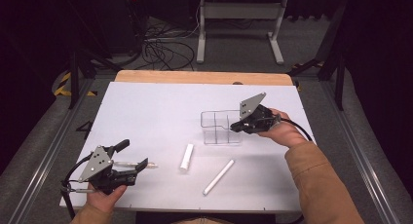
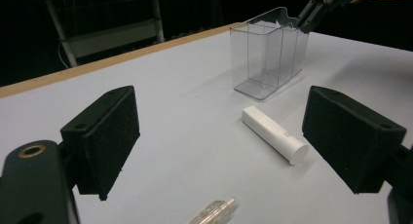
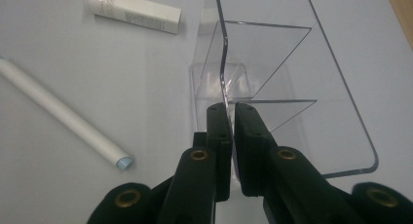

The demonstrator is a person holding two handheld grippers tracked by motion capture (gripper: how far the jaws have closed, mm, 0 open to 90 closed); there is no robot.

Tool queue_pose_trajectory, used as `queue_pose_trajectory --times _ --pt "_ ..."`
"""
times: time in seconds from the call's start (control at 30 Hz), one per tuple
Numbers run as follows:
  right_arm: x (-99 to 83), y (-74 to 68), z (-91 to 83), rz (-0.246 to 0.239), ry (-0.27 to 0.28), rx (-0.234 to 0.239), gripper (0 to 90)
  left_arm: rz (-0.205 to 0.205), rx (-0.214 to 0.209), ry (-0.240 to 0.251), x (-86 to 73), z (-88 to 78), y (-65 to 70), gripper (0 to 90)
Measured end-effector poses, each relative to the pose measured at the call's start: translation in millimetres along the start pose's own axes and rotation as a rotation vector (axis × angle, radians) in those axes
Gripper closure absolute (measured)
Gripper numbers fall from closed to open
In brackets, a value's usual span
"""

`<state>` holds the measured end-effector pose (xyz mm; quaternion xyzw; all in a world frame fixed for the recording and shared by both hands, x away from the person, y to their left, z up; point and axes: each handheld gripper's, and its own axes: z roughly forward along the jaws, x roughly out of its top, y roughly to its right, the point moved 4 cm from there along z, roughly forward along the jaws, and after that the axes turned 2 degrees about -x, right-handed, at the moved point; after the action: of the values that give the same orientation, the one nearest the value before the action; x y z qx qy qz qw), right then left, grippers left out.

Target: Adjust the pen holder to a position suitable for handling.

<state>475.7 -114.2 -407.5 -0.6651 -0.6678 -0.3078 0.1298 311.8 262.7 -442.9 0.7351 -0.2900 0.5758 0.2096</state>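
Pinching the clear organizer's wall at 3 o'clock with our right tongs steadies it, while our left tongs gape apart over a small clear tube

The person's left hand rests low at the near left of the worktop, wrapped round the back of the left gripper. That gripper lies nearly level, pointing right and slightly away, its two black fingers spread wide with bare worktop between them.

The right arm comes in from the near right in a tan sleeve, bent at the wrist. The right hand holds the right gripper tilted down and leftward, its grey plate up. Its fingers are pinched almost together on a thin clear wall, one finger each side.
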Motion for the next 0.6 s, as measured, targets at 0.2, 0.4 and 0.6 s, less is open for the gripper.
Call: queue_pose_trajectory --times 0.2,0.4,0.6 --pt "-3.4 -4.5 2.0 0.011 -0.011 0.006 86.5 -0.002 -0.001 0.0 -0.1 0.2 -0.1 14.4" --pt "-6.0 -4.8 1.6 0.018 -0.008 -0.001 86.4 0.002 0.001 -0.001 0.2 0.4 0.0 14.4" --pt "-7.9 -6.2 1.5 0.027 -0.004 0.007 86.7 -0.002 -0.001 0.002 0.3 0.5 0.0 14.4"
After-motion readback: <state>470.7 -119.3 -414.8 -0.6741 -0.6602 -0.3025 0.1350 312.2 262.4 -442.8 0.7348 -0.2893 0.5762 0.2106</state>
